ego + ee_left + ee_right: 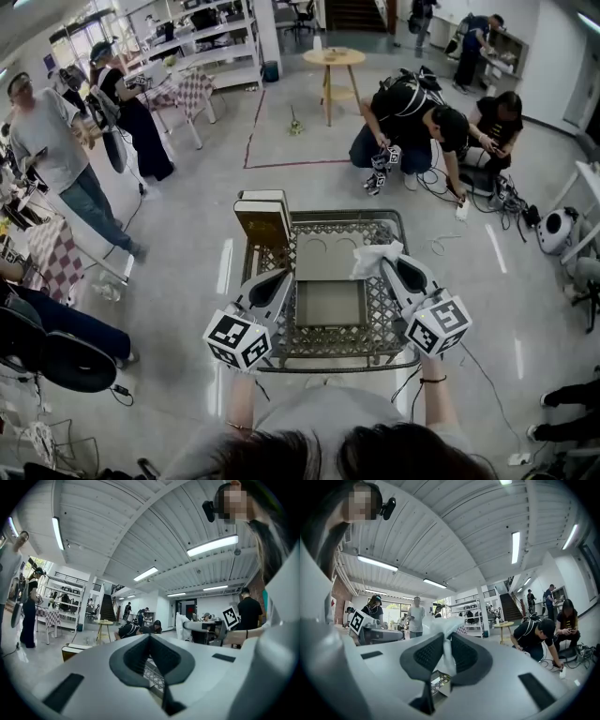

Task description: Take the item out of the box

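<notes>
I'd say the lift-out itself is in hand. The right hand-held gripper (392, 264) pinches a crumpled white wrapped item (373, 258), held up at the right edge of the open grey-green cardboard box (330, 302) on the metal lattice tabletop (323, 354). Next it needs carrying clear and setting down. The left hand-held gripper (279, 278), pressed together on nothing I can see, sits at the box's left edge. Both point level, forearms stretched forward.

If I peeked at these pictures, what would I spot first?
Probably the crumpled white wrapping, pinched between the fingers of the right gripper by the edge of the open grey box. The box sits in a wire mesh basket, and people crouch on the floor beyond it.
</notes>
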